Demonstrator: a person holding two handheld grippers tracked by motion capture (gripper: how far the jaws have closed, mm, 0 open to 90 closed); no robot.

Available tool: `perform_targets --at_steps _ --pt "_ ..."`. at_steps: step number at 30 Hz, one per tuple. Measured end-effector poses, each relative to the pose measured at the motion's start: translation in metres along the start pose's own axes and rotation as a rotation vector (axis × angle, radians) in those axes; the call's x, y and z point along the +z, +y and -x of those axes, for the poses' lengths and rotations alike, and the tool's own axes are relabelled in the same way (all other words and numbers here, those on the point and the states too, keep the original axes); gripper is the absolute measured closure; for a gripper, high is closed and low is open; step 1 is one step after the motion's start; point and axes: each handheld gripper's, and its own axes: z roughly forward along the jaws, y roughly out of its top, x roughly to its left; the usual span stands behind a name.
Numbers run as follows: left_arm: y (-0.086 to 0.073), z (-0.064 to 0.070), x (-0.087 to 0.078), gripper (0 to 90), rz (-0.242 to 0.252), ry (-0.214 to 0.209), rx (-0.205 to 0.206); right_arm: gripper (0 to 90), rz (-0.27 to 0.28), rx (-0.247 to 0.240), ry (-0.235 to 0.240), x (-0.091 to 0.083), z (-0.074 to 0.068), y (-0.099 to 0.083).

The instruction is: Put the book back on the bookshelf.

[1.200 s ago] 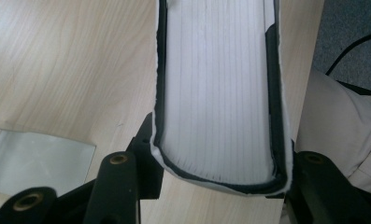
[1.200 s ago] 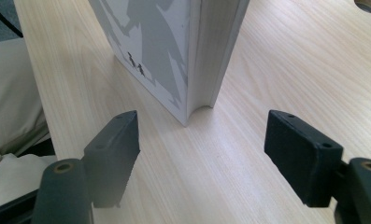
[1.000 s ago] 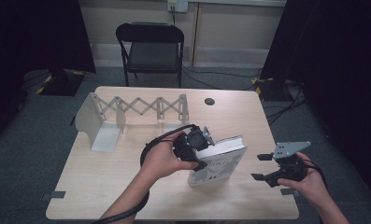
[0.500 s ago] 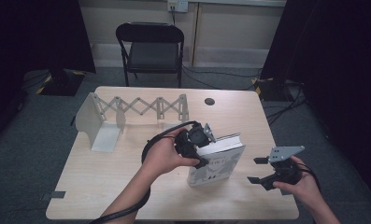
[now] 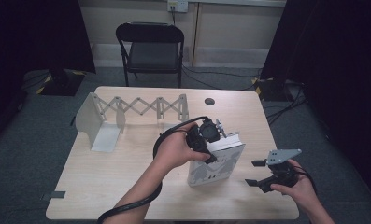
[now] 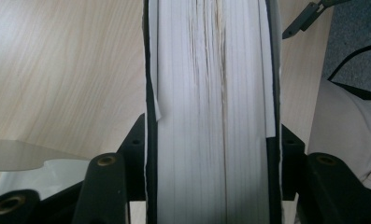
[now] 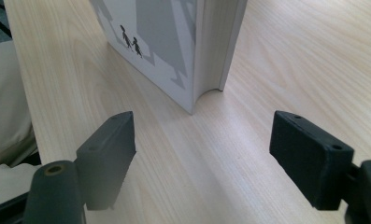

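Book [image 5: 216, 163] stands on edge on the table [image 5: 127, 172], near its front edge and right of centre, tilted, well apart from the rack [image 5: 127, 112] at the back left. From the rack, the book lies forward and to the right; its long axis runs roughly front to back along the table.

My left tongs [image 5: 210, 140] are clamped on the book's upper edge, jaws on either cover. My right tongs [image 5: 258, 172] sit just right of the book, jaws apart, holding nothing, pointing at it. Left hand carries the load; right is the free one for any assist.

Left gripper view: page block [image 6: 211, 93] dead centre between my jaws, covers pinched both sides. Right gripper view: book's lower corner [image 7: 192, 70] rests on the table, ahead of the open jaws, not touching them. High view alone gives the rack and the gap to it.
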Motion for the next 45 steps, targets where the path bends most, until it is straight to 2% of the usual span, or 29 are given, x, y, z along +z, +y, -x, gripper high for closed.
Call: perform_targets --at_steps 5,7,8,10,21,30,33,38,41,45 --pt "0.002 -0.001 0.002 46.4 0.010 -0.003 -0.004 22.3 -0.003 0.003 0.006 0.005 -0.002 -0.002" --pt "0.003 -0.001 0.005 45.6 0.023 -0.006 0.012 22.3 0.002 0.001 0.010 0.006 -0.002 -0.002" --pt "0.004 0.000 0.007 45.4 0.020 -0.013 0.002 22.3 0.001 0.001 0.009 0.006 -0.003 -0.002" --pt "0.006 0.000 0.009 44.8 0.023 -0.015 0.011 22.3 0.000 -0.001 0.011 0.007 -0.003 -0.002" --pt "0.020 0.000 0.025 42.0 -0.010 -0.020 0.022 21.8 0.004 0.023 0.021 0.013 -0.003 -0.012" --pt "0.020 0.001 0.028 42.9 -0.019 -0.002 0.027 21.8 0.007 0.029 0.025 0.019 -0.005 -0.017" --pt "0.019 0.001 0.028 42.9 -0.003 -0.012 0.039 21.8 0.006 0.029 0.027 0.021 -0.005 -0.017" --pt "0.019 0.001 0.029 44.2 0.001 -0.021 0.028 21.8 0.004 0.032 0.030 0.023 -0.005 -0.018" --pt "0.017 -0.001 0.031 42.1 0.021 -0.038 0.020 21.8 0.006 0.034 0.033 0.024 -0.006 -0.019" --pt "0.018 -0.001 0.031 42.3 0.015 -0.040 0.022 21.8 0.004 0.037 0.037 0.025 -0.006 -0.020"
